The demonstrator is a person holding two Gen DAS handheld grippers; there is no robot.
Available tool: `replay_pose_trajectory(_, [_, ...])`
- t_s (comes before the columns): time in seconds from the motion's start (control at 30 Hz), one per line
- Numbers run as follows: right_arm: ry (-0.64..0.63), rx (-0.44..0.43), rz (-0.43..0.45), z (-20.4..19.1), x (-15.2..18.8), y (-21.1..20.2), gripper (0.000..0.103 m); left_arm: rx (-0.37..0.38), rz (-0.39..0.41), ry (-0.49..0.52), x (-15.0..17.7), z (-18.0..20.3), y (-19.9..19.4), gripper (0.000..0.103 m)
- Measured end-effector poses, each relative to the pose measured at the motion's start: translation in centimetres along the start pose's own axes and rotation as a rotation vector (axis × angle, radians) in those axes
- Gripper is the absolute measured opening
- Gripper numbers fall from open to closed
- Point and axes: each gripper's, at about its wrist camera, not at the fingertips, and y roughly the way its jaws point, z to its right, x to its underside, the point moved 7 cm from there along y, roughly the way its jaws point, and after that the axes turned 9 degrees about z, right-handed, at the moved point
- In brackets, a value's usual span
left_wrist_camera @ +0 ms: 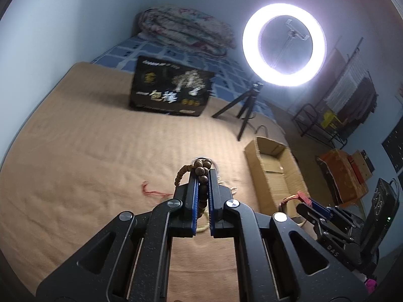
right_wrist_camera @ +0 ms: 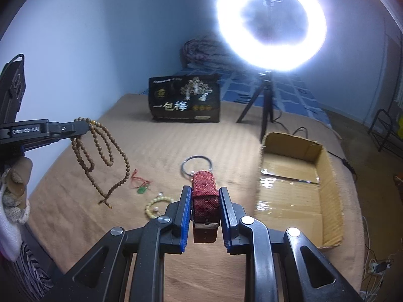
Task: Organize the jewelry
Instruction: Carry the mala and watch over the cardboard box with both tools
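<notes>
My left gripper [left_wrist_camera: 203,173] is shut on a long brown wooden bead necklace [left_wrist_camera: 201,168], held above the tan bed cover; in the right wrist view the left gripper [right_wrist_camera: 87,125] shows at the left with the bead necklace [right_wrist_camera: 100,151] hanging in loops. My right gripper [right_wrist_camera: 204,192] is shut on a red fabric watch strap [right_wrist_camera: 205,201]; it also shows in the left wrist view [left_wrist_camera: 306,201]. On the cover lie a silver bangle [right_wrist_camera: 197,166], a red cord with a green pendant [right_wrist_camera: 141,185] and a yellow bead bracelet [right_wrist_camera: 155,206]. An open cardboard box [right_wrist_camera: 325,176] stands at the right.
A black printed bag [right_wrist_camera: 185,98] stands at the back of the bed. A lit ring light [right_wrist_camera: 270,20] on a tripod [right_wrist_camera: 264,103] stands behind the box, its cable trailing. A folded quilt [left_wrist_camera: 186,29] lies far back. The bed edge drops at right.
</notes>
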Motion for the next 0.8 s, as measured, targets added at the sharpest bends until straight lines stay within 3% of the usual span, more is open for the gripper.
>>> replay_pose_trajectory(0.8, [0.129,0.176,0.008,12.5,0.3,-1.7,0.02,0.208,-0.062,0.127,-1.6,17.1,8.4,0.004])
